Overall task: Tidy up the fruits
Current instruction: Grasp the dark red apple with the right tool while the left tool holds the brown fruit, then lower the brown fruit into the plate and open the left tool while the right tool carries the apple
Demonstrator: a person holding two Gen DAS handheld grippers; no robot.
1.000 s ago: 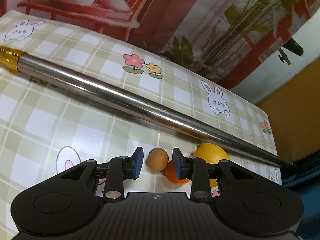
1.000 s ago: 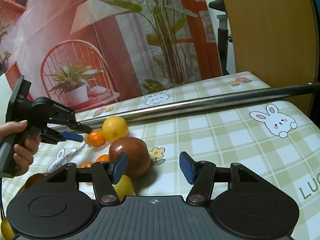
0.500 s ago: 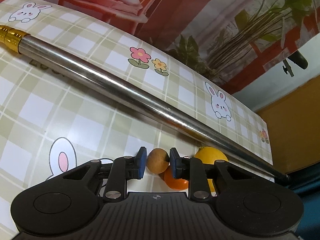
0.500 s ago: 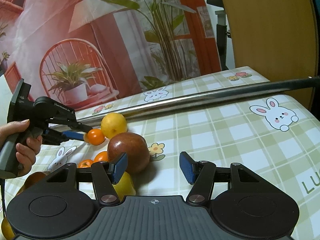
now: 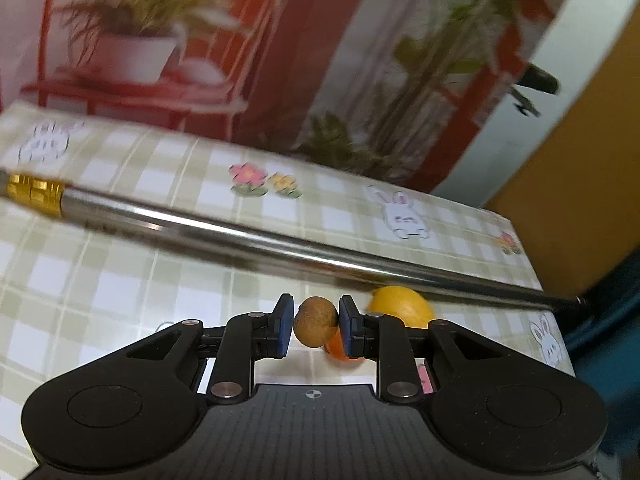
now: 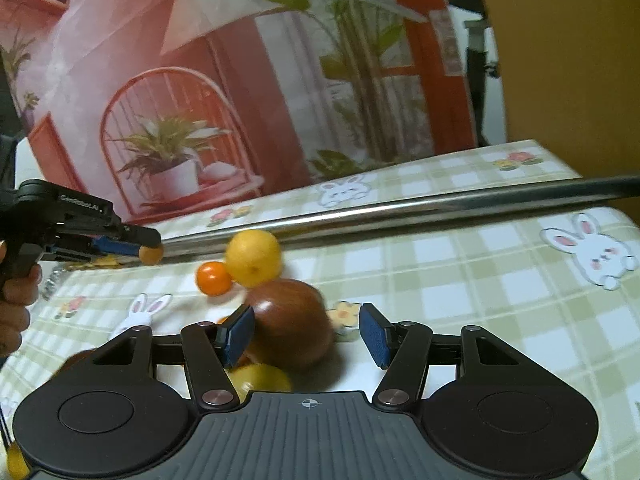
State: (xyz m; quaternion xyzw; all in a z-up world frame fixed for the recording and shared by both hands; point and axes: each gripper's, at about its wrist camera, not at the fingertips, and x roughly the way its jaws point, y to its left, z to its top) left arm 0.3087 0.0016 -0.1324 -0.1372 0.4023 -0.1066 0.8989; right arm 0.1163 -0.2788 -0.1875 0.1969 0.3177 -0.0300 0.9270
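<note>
Left gripper (image 5: 315,330): clamped on small brown fruit (image 5: 315,322), lifted above checked tablecloth (image 5: 120,292). Right gripper (image 6: 306,336): jaws apart, hovering by large reddish-brown fruit (image 6: 290,326). Yellow citrus (image 6: 253,258) touching small orange (image 6: 213,278), near steel rod (image 6: 400,214). Containers: none visible; fruit loose on cloth.

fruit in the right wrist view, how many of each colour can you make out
Tan-brown: 1, the small round fruit held by the left gripper
Orange: 1, small orange fruit
Yellow: 2, yellow citrus and yellow fruit behind the right gripper
Red-brown: 1, large fruit
Total: 5 clear; others at the left are hidden or blurred.
</note>
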